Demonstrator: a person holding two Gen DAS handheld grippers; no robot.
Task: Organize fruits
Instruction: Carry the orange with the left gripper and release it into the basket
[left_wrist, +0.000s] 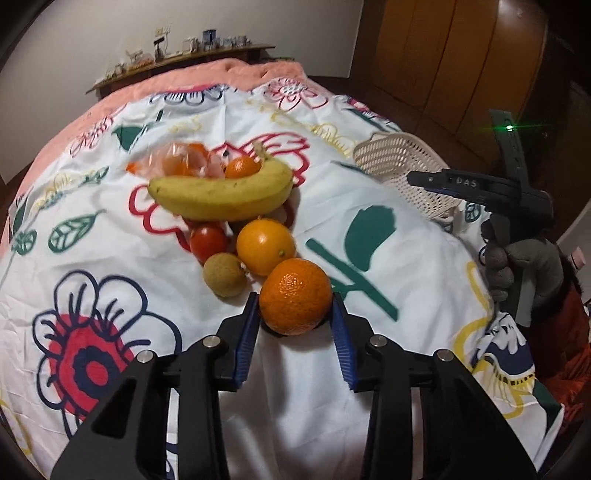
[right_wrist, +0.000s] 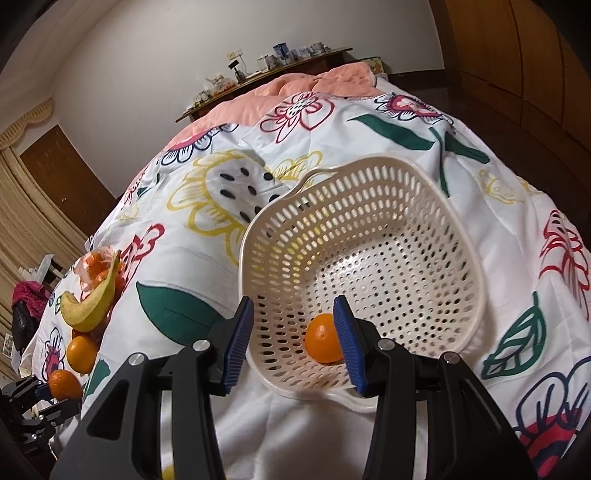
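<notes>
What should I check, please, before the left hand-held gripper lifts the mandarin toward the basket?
1. Mandarin sits between the left hand-held gripper fingers: ok.
2. Pads firmly clamped on it: cannot tell; they sit right at its sides, contact unclear.
3. Neighbouring orange free of the mandarin: not ok, they look to be touching, so it may roll.
4. Basket has room: ok, only one orange lies inside.
5. Right hand-held gripper clear of the drop path: not ok, it is open at the basket's near rim.
6. Basket sits level: not ok, it is tilted toward the right wrist camera.
</notes>
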